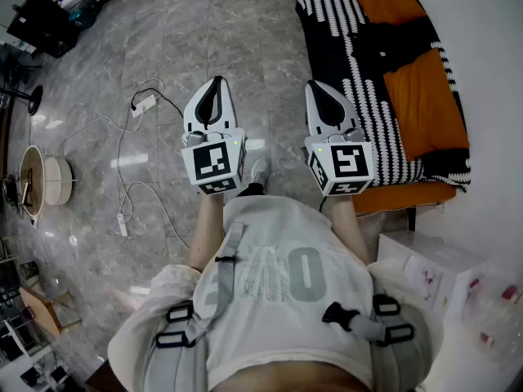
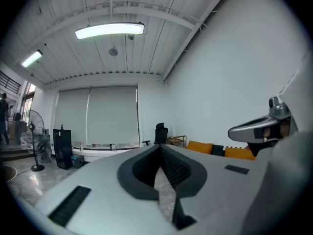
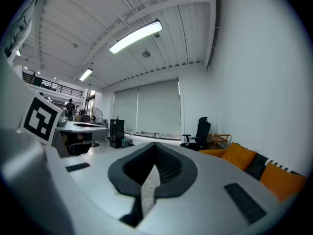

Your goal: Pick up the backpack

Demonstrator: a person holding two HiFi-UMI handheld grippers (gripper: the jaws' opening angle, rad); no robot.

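Observation:
Grey backpack straps [image 1: 226, 268] with black buckles [image 1: 341, 312] lie over the person's shoulders and chest at the bottom of the head view; the bag's body is hidden. My left gripper [image 1: 214, 85] and right gripper [image 1: 315, 88] are held level side by side in front of the person, above the marble floor. Both are shut with nothing between the jaws. The left gripper view shows its closed jaws [image 2: 160, 149] pointing across the room, with the right gripper [image 2: 264, 129] beside it. The right gripper view shows the same for its closed jaws [image 3: 155, 146].
A sofa [image 1: 425, 88] with orange cushions and a black-and-white blanket [image 1: 343, 23] stands at the right. White cables and a power strip [image 1: 144, 104] trail over the floor at left. A white box [image 1: 433, 260] sits at lower right. A black office chair [image 2: 160, 131] stands far off.

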